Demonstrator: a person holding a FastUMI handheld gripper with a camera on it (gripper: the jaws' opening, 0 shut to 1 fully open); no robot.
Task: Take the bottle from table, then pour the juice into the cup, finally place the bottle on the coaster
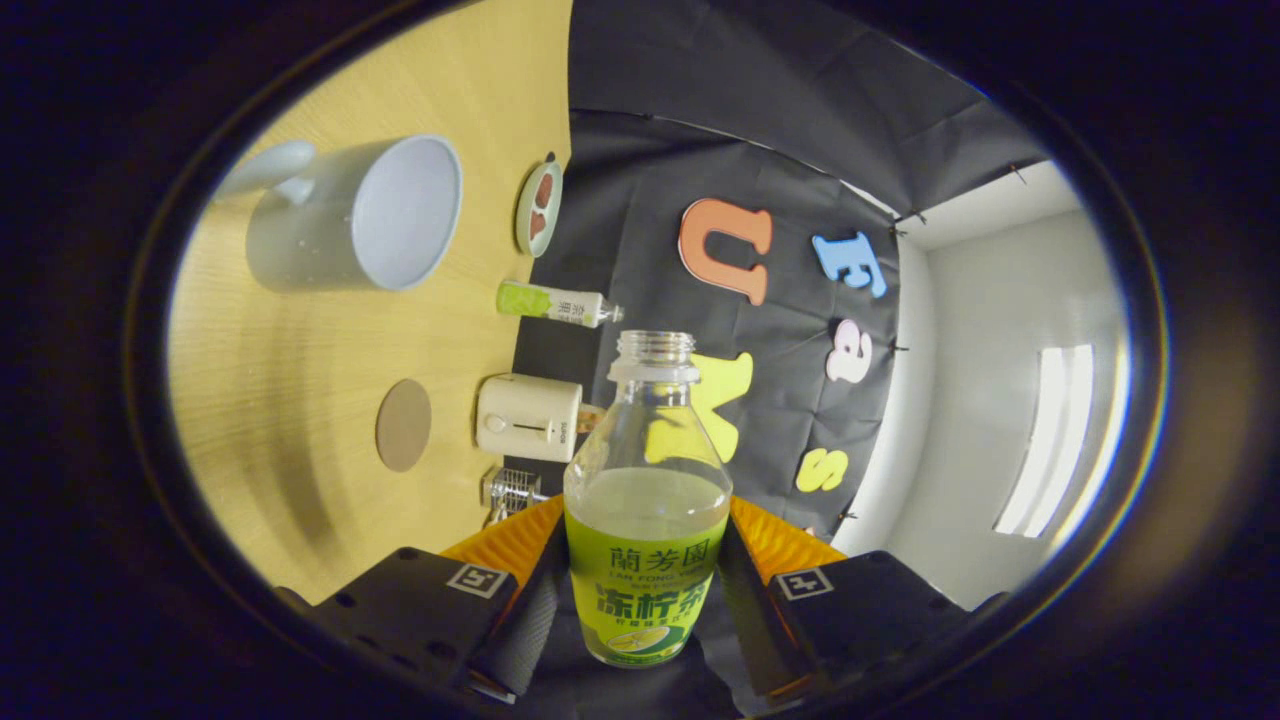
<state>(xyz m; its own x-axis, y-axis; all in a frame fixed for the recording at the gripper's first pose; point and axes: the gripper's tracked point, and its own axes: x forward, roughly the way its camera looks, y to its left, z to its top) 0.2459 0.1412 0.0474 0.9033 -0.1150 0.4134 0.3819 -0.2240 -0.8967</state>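
1. The gripper (pixel 645 600) was clamped on the bottle (pixel 647 500), both fingers (pixel 520 620) pressing its labelled sides.
2. The bottle stood uncapped between the fingers, partly filled with pale juice.
3. The cup (pixel 345 215) lay at ten o'clock from the bottle on the wooden table (pixel 260 420).
4. The round coaster (pixel 403 425) sat at nine o'clock, below the cup, beside a small toaster (pixel 528 417).

Hand-held gripper (pixel 645 600) clamped on bottle (pixel 647 500)

clear glossy plastic bottle (pixel 647 500), pale wood-grain table (pixel 300 420), glazed cup (pixel 350 215).
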